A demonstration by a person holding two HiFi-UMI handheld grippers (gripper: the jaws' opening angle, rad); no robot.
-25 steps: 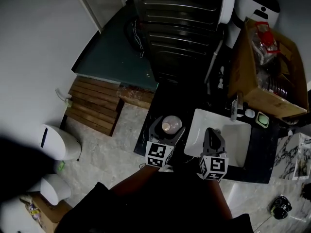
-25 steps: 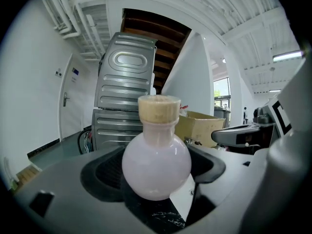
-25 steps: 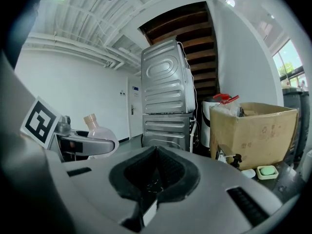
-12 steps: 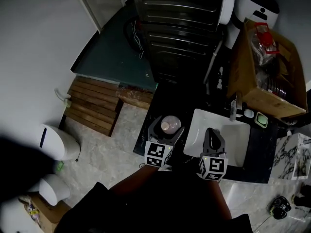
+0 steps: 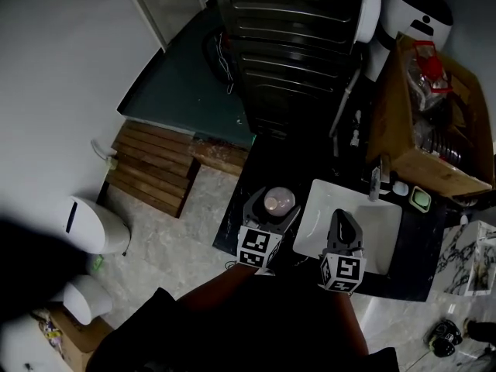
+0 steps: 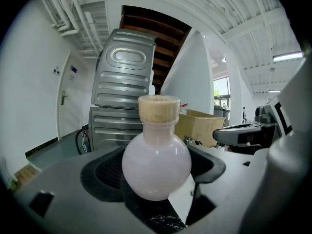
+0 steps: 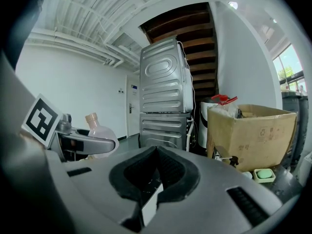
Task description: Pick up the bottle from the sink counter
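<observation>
So the bottle (image 6: 156, 162) is a round, pale pinkish thing with a cork-coloured cap (image 6: 158, 108). It's on the dark counter (image 5: 249, 175) just left of the white sink (image 5: 381, 229), near the sink's front-left corner. The left gripper (image 5: 272, 204) has it. In the left gripper view the two black pads sit against the belly of the bottle, one on each side, and the bottle stands upright between them. Can't honestly tell if the base is resting on the counter or just off it. There's dark marbled surface right under it, but the gap is hard to read.

The right gripper (image 5: 339, 217) is over the sink, at the front-left part of the basin. Its jaws are pressed together with nothing in them, and a sliver of white sink rim shows below the tips in its own view. That view also catches the bottle off to the left, held in the other gripper.

Other stuff around the sink:
- The faucet (image 5: 375, 178) is at the back edge.
- A little green soap dish (image 5: 419, 199) is at the back-right corner.
- A big open cardboard box (image 5: 434, 155) is behind the sink.
- A stacked grey washer unit (image 5: 294, 49) is further back and to the left.
</observation>
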